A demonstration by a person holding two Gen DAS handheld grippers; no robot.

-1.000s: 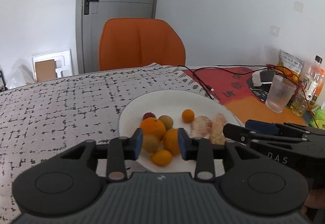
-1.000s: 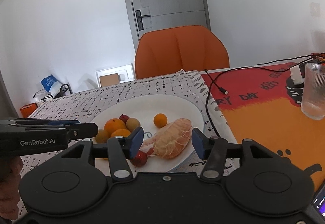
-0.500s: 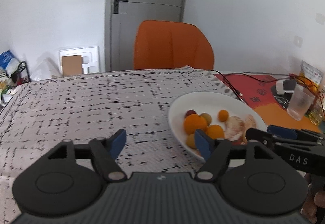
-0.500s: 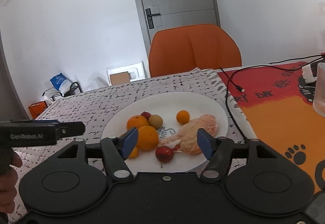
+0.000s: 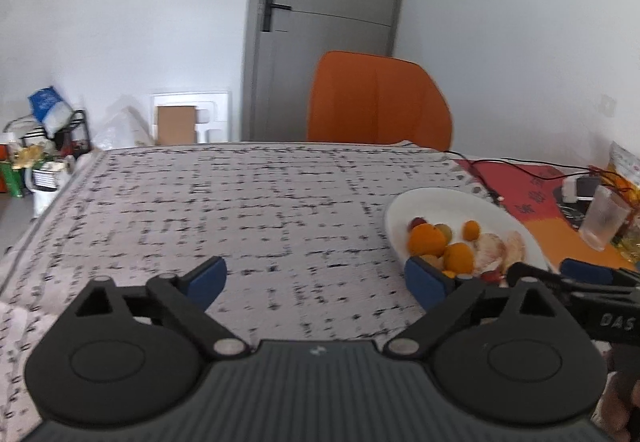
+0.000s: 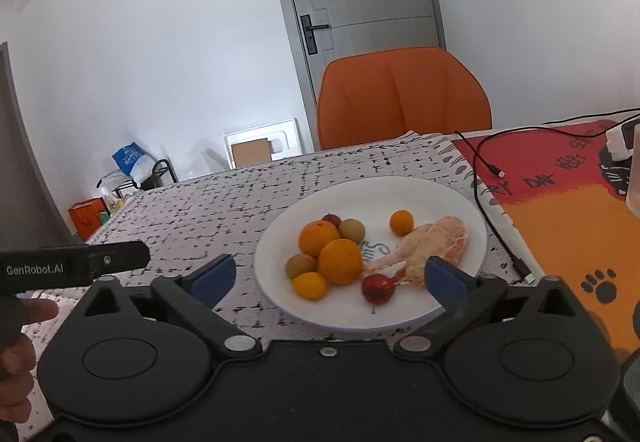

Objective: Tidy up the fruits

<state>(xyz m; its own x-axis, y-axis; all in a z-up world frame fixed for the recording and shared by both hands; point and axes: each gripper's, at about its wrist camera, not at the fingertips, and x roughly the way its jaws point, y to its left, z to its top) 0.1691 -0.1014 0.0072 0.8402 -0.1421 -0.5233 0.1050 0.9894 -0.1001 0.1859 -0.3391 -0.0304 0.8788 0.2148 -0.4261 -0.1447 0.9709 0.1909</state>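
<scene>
A white plate [image 6: 452, 197] holds two oranges [image 6: 340, 261], small orange citrus [image 6: 401, 222], brownish round fruits [image 6: 352, 230], a red fruit [image 6: 376, 288] and a peeled pomelo piece [image 6: 436, 242]. My right gripper [image 6: 330, 278] is open and empty, just in front of the plate. My left gripper [image 5: 316, 280] is open and empty over the tablecloth, left of the plate [image 5: 440, 201], whose fruits [image 5: 428, 240] show at its right finger. The left gripper's side also shows in the right wrist view [image 6: 104, 260].
A patterned grey tablecloth [image 5: 240, 209] covers the table. An orange chair [image 6: 404, 97] stands behind it. A red and orange mat [image 6: 560, 193] with a black cable [image 6: 480, 169] lies to the right, with a plastic cup [image 5: 604, 217] and bottles.
Both grippers have opened wide and drawn back. My left gripper has swung left, away from the plate. The red fruit that was by my right fingers now lies on the plate.
</scene>
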